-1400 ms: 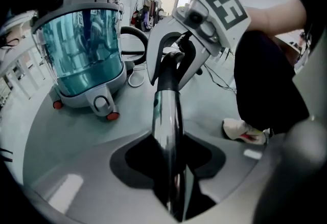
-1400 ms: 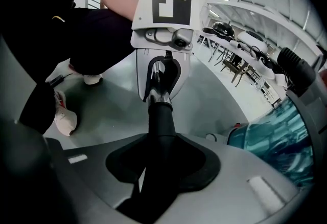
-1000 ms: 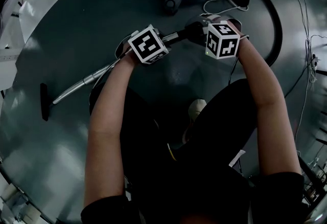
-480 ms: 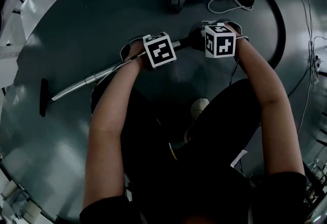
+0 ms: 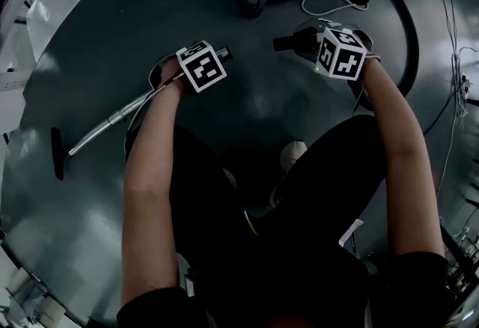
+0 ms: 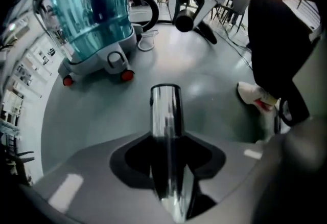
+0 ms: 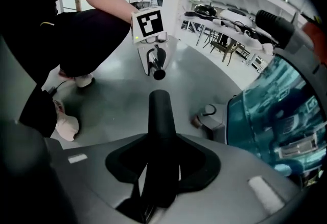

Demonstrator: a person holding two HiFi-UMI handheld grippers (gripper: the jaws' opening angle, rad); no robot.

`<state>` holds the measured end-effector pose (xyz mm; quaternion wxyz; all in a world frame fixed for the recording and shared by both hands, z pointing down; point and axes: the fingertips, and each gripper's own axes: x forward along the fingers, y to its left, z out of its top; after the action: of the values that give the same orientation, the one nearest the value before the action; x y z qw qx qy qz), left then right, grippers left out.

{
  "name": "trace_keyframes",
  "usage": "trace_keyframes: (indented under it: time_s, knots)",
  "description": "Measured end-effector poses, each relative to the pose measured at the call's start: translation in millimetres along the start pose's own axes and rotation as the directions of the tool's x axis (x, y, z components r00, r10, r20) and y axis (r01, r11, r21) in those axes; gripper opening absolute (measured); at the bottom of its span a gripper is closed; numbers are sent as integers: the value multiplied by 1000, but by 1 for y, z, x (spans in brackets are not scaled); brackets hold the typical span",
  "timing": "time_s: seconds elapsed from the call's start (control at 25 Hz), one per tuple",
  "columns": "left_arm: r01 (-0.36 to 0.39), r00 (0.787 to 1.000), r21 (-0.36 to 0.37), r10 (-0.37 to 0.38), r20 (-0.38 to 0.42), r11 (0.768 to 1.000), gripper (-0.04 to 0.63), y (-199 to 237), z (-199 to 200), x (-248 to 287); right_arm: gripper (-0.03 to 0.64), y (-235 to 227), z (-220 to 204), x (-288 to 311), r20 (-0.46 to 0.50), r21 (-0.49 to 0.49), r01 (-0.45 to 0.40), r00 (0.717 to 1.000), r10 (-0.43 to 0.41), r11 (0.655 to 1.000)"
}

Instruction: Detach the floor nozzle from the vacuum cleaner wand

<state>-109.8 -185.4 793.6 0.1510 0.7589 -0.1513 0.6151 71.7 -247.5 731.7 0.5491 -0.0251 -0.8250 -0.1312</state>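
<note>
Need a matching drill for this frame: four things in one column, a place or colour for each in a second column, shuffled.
Column A
1. wand
2. black tube
3. nozzle
4. canister

Column B
a. teal
b. held in the right gripper
c. held in the left gripper
d. on the wand's far end

Pairs: 1-c, 2-b, 3-d, 4-a

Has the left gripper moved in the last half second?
Yes: in the head view the left gripper, gripping the wand, shifted left, away from the shoe.
</note>
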Motion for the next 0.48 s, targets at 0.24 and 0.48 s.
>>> trace_keyframes:
  time_s: [0.24,0.48]
  knots:
    - [1,993,2,-1,120,1000,155,-5,38,0,147,2,18,17,-11,-41,-7,1000,6,999]
    - [-7,990,25,3,138,1000,156,-9,45,2,150,5,12,21,-10,-2,-7,1000,7,1000]
